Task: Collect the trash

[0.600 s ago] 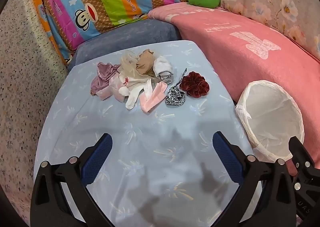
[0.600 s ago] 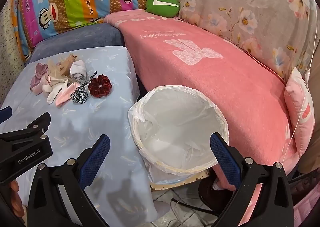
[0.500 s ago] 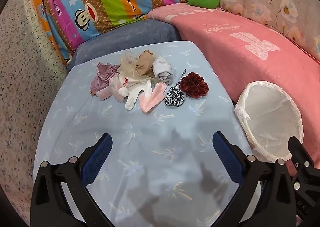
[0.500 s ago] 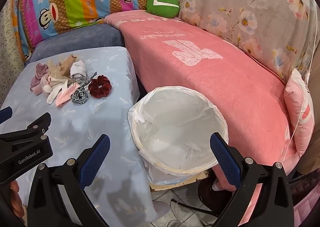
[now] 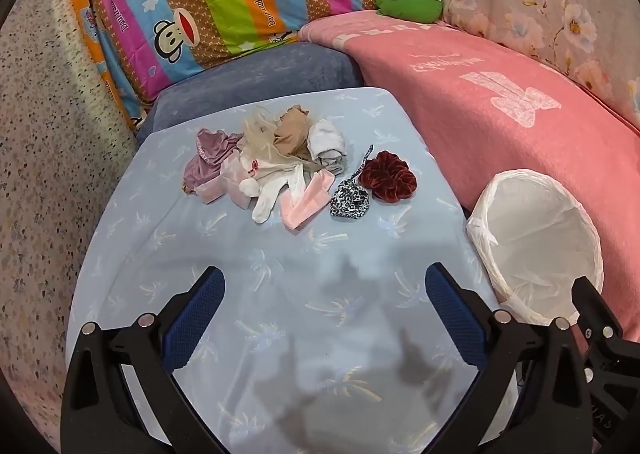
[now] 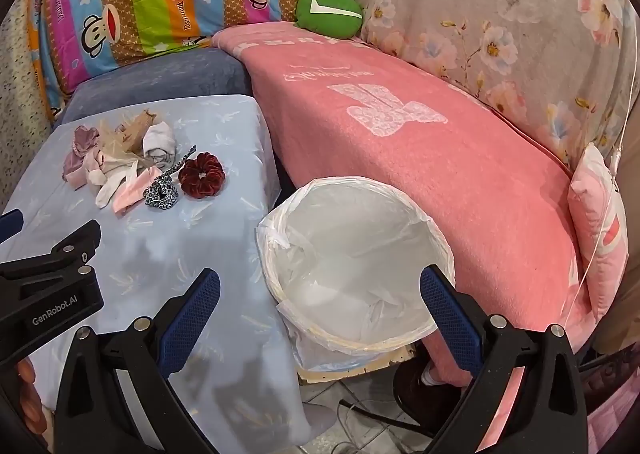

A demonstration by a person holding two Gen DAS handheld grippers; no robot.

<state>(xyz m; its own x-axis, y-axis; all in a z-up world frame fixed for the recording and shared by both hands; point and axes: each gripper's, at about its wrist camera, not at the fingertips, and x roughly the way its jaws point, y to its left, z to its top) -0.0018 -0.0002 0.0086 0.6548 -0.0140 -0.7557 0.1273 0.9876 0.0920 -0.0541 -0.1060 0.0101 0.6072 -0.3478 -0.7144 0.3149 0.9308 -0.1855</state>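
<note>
A pile of small cloth items lies at the far side of a light blue table: socks, a pink sock, a leopard-print scrunchie and a dark red scrunchie. The pile also shows in the right wrist view. A bin lined with a white bag stands right of the table, also in the left wrist view. My left gripper is open and empty over the near table. My right gripper is open and empty above the bin's near rim.
A pink blanket covers the sofa right of the bin. Striped cartoon cushions and a green cushion stand at the back. A speckled wall is on the left. Cables lie on the floor below the bin.
Both views have barely shifted. Nothing was picked up or let go.
</note>
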